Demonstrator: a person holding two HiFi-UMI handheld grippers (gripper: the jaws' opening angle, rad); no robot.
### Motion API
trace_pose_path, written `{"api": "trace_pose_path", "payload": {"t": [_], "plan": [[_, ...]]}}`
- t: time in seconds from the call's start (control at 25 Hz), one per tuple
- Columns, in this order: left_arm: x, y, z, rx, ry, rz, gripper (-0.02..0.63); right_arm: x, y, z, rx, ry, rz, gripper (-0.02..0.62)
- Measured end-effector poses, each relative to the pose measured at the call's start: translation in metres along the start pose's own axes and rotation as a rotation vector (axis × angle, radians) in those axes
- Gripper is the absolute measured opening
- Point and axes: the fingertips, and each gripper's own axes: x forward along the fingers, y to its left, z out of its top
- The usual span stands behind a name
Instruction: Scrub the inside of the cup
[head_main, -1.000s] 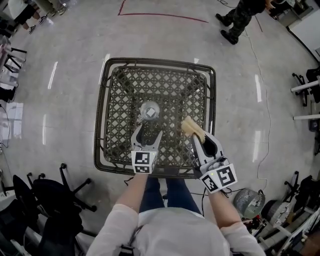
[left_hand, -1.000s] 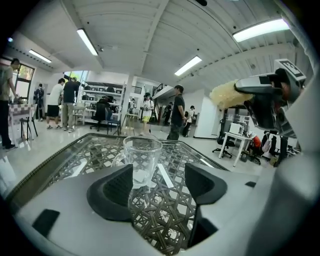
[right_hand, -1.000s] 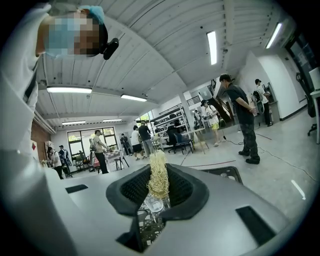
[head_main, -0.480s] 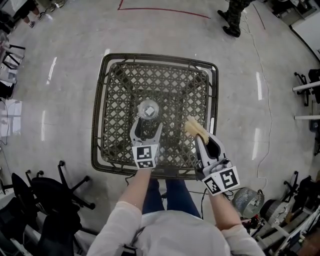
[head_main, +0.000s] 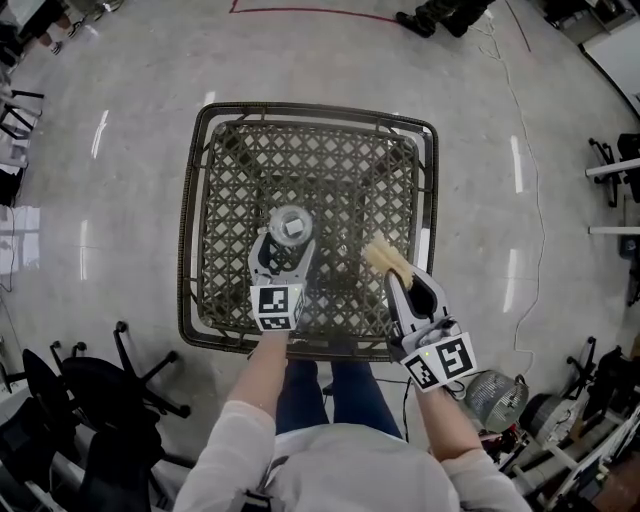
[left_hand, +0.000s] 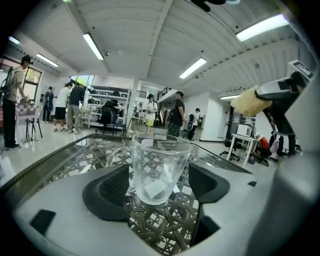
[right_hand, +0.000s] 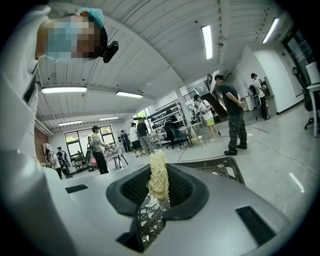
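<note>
Glass cup (head_main: 291, 224) stands upright on the lattice desk (head_main: 330, 170), right between the left gripper's (head_main: 283, 248) jaws, which have just been opening wide and don't seem to press it, while the right gripper (head_main: 400, 282), further right, pinches a fibre scrubber (head_main: 385, 258).

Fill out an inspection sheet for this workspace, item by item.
Surface: square dark woven-lattice table.
Job's things: clear glass handled cup upright on the table; tan fibrous scrubber held over the table.
Clutter: nothing seen.
Grippers: left gripper open, its jaws have just been opening, cup between them; right gripper shut on the scrubber.
Cables: white cable on the floor right of the table.
Surroundings: grey polished floor, black office chairs, people standing.
</note>
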Motion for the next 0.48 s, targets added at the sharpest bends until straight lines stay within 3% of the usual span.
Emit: {"api": "trace_pose_path", "payload": {"t": [0.16, 0.48], "plan": [[0.008, -0.006, -0.001, 0.052, 0.008, -0.024, 0.360, 0.005, -0.001, -0.003, 0.006, 0.010, 0.005, 0.086], [0.016, -0.001, -0.003, 0.074, 0.027, 0.046, 0.360, 0.008, -0.004, -0.011, 0.010, 0.029, 0.004, 0.086]]}}
